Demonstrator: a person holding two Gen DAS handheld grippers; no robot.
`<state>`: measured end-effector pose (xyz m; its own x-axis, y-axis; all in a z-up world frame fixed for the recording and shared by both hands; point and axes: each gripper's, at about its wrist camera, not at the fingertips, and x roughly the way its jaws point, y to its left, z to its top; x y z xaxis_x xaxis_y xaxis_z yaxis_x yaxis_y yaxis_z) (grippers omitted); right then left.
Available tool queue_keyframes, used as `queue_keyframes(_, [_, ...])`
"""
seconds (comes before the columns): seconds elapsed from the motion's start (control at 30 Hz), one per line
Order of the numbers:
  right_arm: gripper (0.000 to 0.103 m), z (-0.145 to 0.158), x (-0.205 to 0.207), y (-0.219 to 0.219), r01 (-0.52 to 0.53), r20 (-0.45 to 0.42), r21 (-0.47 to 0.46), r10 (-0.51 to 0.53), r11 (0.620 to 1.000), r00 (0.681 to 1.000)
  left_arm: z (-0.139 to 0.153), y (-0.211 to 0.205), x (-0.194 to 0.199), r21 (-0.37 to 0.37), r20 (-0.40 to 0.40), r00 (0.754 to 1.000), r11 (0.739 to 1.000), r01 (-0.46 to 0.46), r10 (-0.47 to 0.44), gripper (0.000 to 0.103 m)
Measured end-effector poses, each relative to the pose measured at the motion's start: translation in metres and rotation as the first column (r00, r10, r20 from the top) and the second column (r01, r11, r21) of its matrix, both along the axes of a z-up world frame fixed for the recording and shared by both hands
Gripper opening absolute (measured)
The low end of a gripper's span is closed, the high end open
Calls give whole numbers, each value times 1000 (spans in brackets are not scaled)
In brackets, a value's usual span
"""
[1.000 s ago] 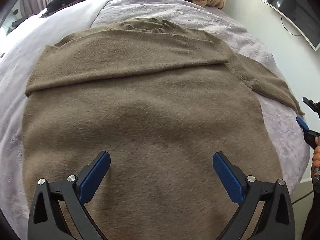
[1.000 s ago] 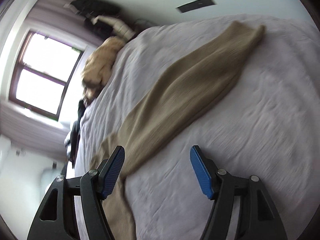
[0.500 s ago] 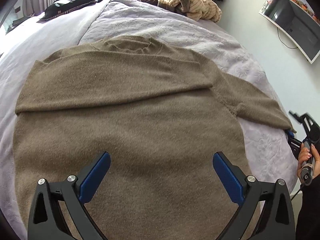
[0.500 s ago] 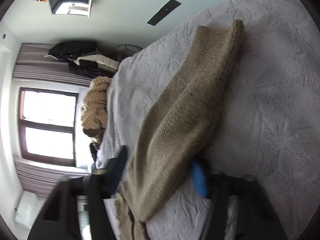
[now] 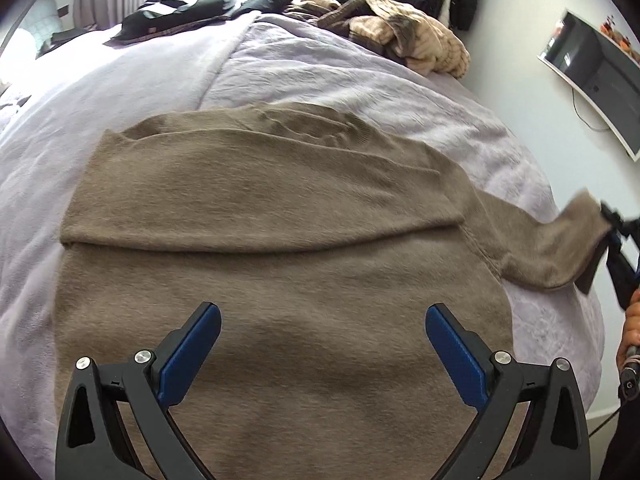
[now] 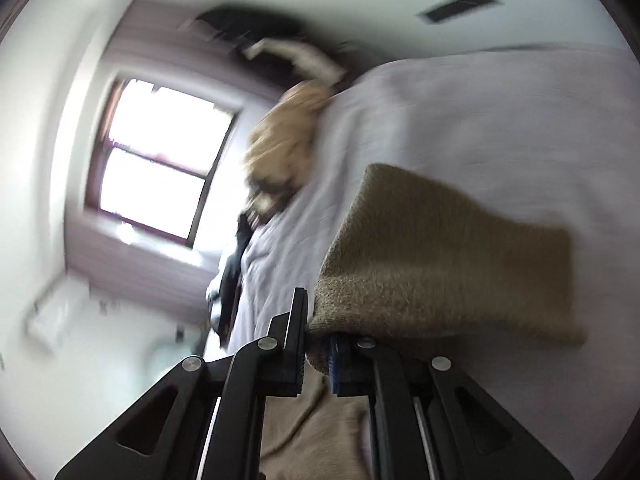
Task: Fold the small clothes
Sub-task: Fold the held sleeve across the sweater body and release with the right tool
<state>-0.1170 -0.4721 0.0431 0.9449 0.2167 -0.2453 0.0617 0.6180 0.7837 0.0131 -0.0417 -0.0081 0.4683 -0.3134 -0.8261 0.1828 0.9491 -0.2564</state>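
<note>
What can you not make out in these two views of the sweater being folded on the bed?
- Left wrist view: the sweater's hem, cut off by the bottom edge and the left gripper.
- Left wrist view: the right gripper, blurred and cut off by the right edge.
- Right wrist view: the clothes pile, smeared by motion blur.
- Right wrist view: the sleeve end, hidden inside the right gripper.

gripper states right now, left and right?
Left gripper: open, holding nothing, above the brown sweater.
Right gripper: jaws just closed, shut on the sweater's sleeve cuff.
</note>
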Motion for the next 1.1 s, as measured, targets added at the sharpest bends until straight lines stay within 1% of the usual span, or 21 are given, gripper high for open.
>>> queue_keyframes(0.07, [10, 14, 29, 45, -88, -13, -106, 87, 990, 996, 2, 12, 0, -4, 9, 1000, 1000, -10, 10, 103])
queue_keyframes(0.1, [10, 18, 47, 74, -143, -30, -165, 140, 976, 990, 3, 21, 1, 5, 23, 1000, 1000, -21, 21, 103])
queue_keyframes(0.2, [10, 15, 87, 145, -277, -86, -254, 264, 926, 961, 6, 45, 3, 16, 46, 997, 998, -57, 56, 103])
queue_keyframes(0.27, [10, 1, 115, 197, -374, -149, -302, 345, 877, 927, 5, 61, 6, 14, 48, 995, 996, -85, 84, 103])
queue_keyframes(0.33, [10, -20, 139, 241, -452, -231, -334, 393, 827, 890, 2, 79, 9, 9, 39, 992, 993, -120, 119, 103])
queue_keyframes(0.4, [11, -49, 161, 277, -516, -338, -341, 410, 786, 847, -2, 96, 12, -1, 30, 988, 988, -153, 153, 103])
queue_keyframes(0.43, [14, -61, 170, 283, -529, -377, -334, 404, 780, 833, -3, 103, 12, -6, 28, 986, 986, -165, 165, 103])
queue_keyframes(0.5, [16, -83, 184, 287, -537, -461, -295, 375, 790, 804, -6, 112, 13, -10, 24, 984, 984, -177, 177, 103])
queue_keyframes(0.57, [31, -96, 181, 278, -505, -480, -237, 352, 830, 804, -10, 121, 15, -9, 26, 983, 983, -184, 184, 103])
queue_keyframes(0.6, [45, -98, 178, 271, -482, -466, -210, 346, 851, 814, -13, 125, 15, -7, 26, 982, 982, -186, 186, 103])
queue_keyframes(0.63, [51, -97, 175, 261, -448, -443, -177, 336, 876, 831, -15, 128, 17, -9, 24, 982, 982, -187, 188, 103])
queue_keyframes(0.7, [51, -95, 171, 241, -377, -406, -135, 296, 916, 865, -21, 136, 20, -17, 15, 982, 982, -190, 190, 103])
queue_keyframes(0.73, [51, -95, 173, 235, -356, -396, -130, 281, 925, 874, -22, 139, 21, -20, 11, 981, 981, -194, 194, 103])
queue_keyframes(0.8, [34, -92, 181, 232, -338, -390, -127, 266, 933, 882, -24, 144, 21, -37, 8, 979, 978, -203, 204, 103])
queue_keyframes(0.83, [14, -89, 186, 233, -342, -391, -131, 268, 931, 880, -23, 146, 20, -43, 9, 978, 977, -208, 208, 103])
queue_keyframes(0.87, [10, -83, 190, 238, -348, -385, -148, 271, 926, 883, -23, 148, 19, -49, 10, 977, 976, -211, 212, 103])
queue_keyframes(0.9, [10, -74, 190, 244, -354, -366, -180, 272, 918, 890, -22, 150, 18, -55, 14, 977, 976, -212, 214, 103])
queue_keyframes(0.97, [10, -56, 193, 278, -408, -326, -293, 311, 865, 893, -21, 154, 15, -57, 26, 976, 975, -217, 218, 103])
queue_keyframes(1.03, [10, -47, 196, 318, -486, -342, -437, 360, 757, 868, -21, 160, 14, -54, 29, 974, 974, -221, 223, 103])
queue_keyframes(1.07, [12, -49, 198, 341, -531, -377, -501, 380, 683, 844, -22, 161, 14, -50, 26, 974, 973, -225, 226, 103])
queue_keyframes(1.1, [14, -54, 200, 358, -567, -409, -528, 396, 632, 822, -22, 163, 14, -47, 22, 972, 972, -231, 232, 103])
